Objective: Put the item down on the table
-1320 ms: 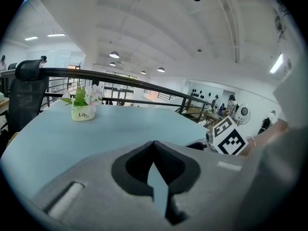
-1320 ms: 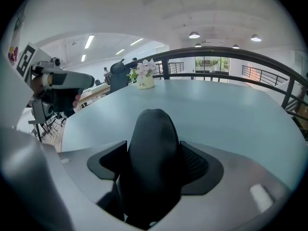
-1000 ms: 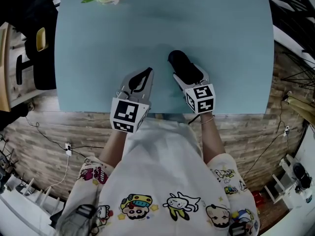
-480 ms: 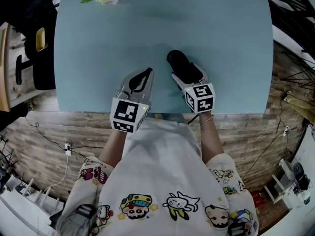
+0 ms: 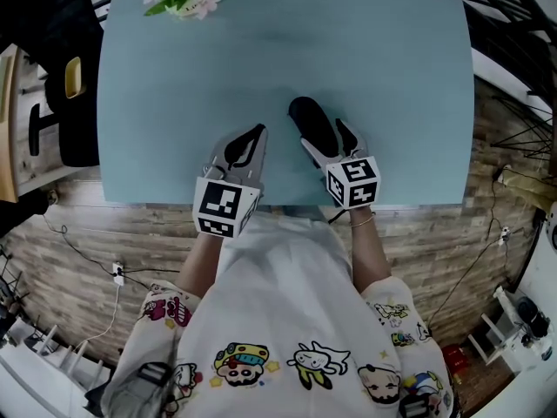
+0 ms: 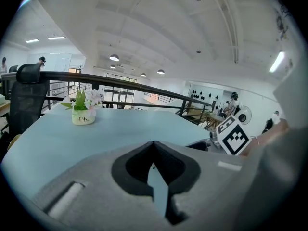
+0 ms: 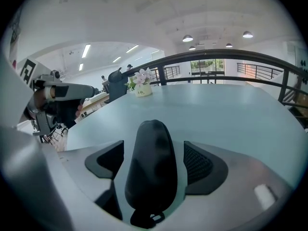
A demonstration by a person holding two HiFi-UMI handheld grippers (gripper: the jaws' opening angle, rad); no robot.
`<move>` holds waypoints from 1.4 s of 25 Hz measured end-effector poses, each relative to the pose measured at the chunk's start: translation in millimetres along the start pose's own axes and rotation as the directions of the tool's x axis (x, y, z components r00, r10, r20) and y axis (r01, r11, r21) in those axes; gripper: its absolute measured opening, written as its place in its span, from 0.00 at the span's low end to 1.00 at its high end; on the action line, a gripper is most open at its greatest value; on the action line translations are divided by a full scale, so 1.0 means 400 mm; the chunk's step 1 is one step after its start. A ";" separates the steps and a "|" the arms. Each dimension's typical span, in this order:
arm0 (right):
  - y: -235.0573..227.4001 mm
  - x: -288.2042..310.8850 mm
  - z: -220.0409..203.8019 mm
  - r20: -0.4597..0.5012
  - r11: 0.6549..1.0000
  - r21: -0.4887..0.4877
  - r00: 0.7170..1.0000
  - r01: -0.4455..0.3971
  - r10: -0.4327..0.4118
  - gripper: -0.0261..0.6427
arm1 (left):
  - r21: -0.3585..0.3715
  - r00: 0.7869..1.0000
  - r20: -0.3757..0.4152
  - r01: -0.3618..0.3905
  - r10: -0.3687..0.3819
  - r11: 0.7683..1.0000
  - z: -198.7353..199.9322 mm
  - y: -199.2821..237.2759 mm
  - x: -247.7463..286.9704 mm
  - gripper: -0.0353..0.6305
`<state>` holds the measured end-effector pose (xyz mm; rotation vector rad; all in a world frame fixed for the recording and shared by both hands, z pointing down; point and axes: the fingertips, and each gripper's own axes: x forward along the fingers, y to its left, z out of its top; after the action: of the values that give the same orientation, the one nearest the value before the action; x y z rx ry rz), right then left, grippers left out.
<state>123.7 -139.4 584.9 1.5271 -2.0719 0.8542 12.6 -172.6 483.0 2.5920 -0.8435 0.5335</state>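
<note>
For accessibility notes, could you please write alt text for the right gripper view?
A black oblong item lies on the blue table between the right gripper's jaws, which have just been opening and stand clear of it. Potted flowers stand beyond.

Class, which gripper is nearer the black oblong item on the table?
Right. The right gripper, jaws just opening, straddles the black item; the left gripper is shut, apart to its left.
</note>
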 end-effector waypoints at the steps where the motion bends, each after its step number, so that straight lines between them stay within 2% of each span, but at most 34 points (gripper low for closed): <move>1: 0.000 -0.007 0.005 0.008 1.000 0.002 1.000 0.002 -0.002 0.62 | 0.001 1.000 0.005 -0.003 0.003 1.000 0.005 0.000 -0.002 0.05; 9: -0.004 -0.087 0.073 0.115 0.998 0.054 0.993 0.024 -0.030 0.61 | 0.033 0.998 0.056 -0.013 0.011 0.999 0.061 -0.014 -0.025 0.05; 15: 0.001 -0.169 0.163 0.215 0.998 -0.009 0.975 0.065 -0.062 0.58 | 0.061 0.994 0.105 -0.016 0.009 0.998 0.112 -0.025 -0.049 0.05; 25: 0.023 -0.332 0.343 0.431 0.990 -0.077 0.899 0.117 -0.073 0.40 | 0.099 0.980 0.198 -0.047 0.027 0.994 0.215 -0.034 -0.090 0.05; 29: 0.023 -0.377 0.373 0.484 0.988 -0.085 0.872 0.127 -0.070 0.32 | 0.102 0.974 0.224 -0.054 0.030 0.993 0.242 -0.044 -0.105 0.05; 35: 0.012 -0.413 0.372 0.521 0.991 -0.062 0.851 0.118 -0.069 0.19 | 0.105 0.972 0.233 -0.063 0.037 0.993 0.249 -0.062 -0.122 0.05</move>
<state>172.2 -127.4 368.2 1.9494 -2.3281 0.3158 15.2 -174.9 369.4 2.7804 -0.9805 0.3030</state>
